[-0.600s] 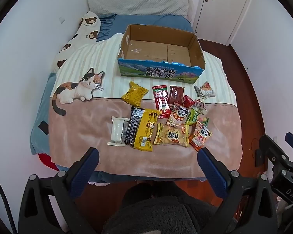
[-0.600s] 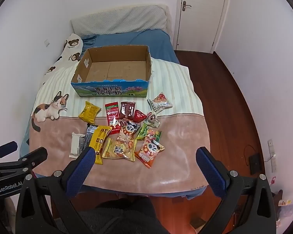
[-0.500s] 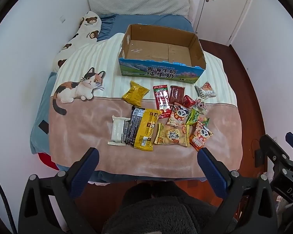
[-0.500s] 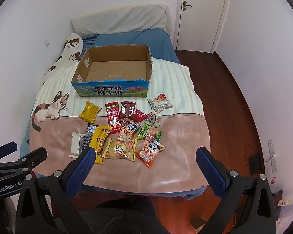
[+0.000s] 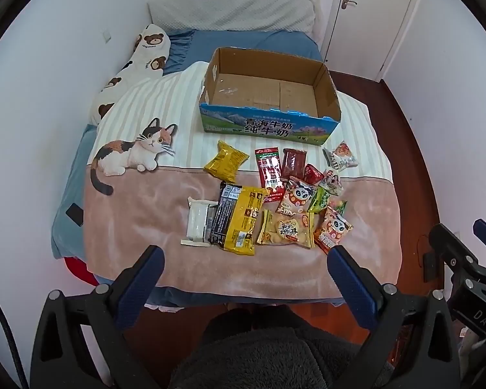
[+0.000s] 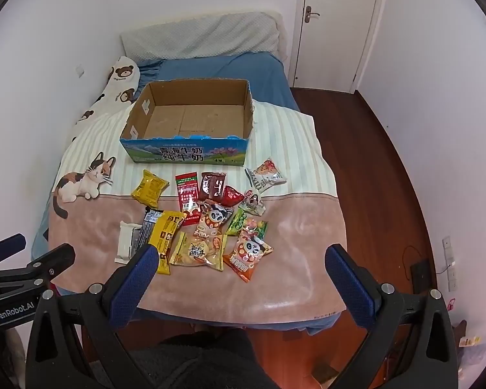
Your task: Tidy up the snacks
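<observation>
Several snack packets lie in a loose pile (image 5: 275, 201) (image 6: 207, 223) on the pink end of the bedspread. Among them are a long yellow packet (image 5: 243, 220), a white bar (image 5: 197, 222) and a small yellow bag (image 5: 226, 161). Behind the pile stands an open cardboard box (image 5: 269, 129) (image 6: 184, 154) with a blue printed front, nothing inside it. My left gripper (image 5: 244, 254) hangs open above the bed's near edge, short of the pile. My right gripper (image 6: 241, 254) is open too, nothing between its fingers.
The bed (image 6: 307, 285) fills the room's middle, with a cat-print blanket, a bear-print pillow (image 5: 136, 64) and a grey pillow (image 6: 204, 35) at the head. A white wall runs along the left. Wooden floor (image 6: 372, 162) and a shut door (image 6: 337, 22) lie to the right. A person's dark fleece garment (image 5: 262, 356) shows below.
Both views have crept slightly nearer the bed; nothing on it has moved, and both grippers stay open.
</observation>
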Demonstrator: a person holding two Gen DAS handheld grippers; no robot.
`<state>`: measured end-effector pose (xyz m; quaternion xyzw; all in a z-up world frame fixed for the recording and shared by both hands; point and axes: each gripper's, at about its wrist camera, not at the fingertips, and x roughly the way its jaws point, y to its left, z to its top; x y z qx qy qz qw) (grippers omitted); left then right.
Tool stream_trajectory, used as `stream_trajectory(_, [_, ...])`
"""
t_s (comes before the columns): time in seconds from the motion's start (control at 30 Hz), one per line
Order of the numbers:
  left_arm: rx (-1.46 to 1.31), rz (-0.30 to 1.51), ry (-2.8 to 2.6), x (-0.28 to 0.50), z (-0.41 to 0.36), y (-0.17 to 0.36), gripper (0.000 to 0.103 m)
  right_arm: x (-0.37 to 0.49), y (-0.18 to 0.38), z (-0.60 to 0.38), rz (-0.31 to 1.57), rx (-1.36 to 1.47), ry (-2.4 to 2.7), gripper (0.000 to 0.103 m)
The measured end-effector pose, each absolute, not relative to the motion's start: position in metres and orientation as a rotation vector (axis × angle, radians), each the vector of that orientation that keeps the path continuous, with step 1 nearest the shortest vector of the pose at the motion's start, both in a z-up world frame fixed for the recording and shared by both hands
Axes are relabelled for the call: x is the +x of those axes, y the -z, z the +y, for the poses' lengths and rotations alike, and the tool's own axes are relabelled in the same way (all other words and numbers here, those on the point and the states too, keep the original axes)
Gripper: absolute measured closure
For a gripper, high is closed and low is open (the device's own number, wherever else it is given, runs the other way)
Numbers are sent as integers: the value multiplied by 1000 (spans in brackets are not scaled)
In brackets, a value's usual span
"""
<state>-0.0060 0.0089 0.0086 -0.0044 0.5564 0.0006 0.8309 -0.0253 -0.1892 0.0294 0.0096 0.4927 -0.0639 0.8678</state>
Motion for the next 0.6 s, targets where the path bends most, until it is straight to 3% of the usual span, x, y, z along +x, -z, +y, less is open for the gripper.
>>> stream_trajectory(0.6, [-6,1176,5,-6,8,-14,0,-26,-26,-189,1042,31,131,0])
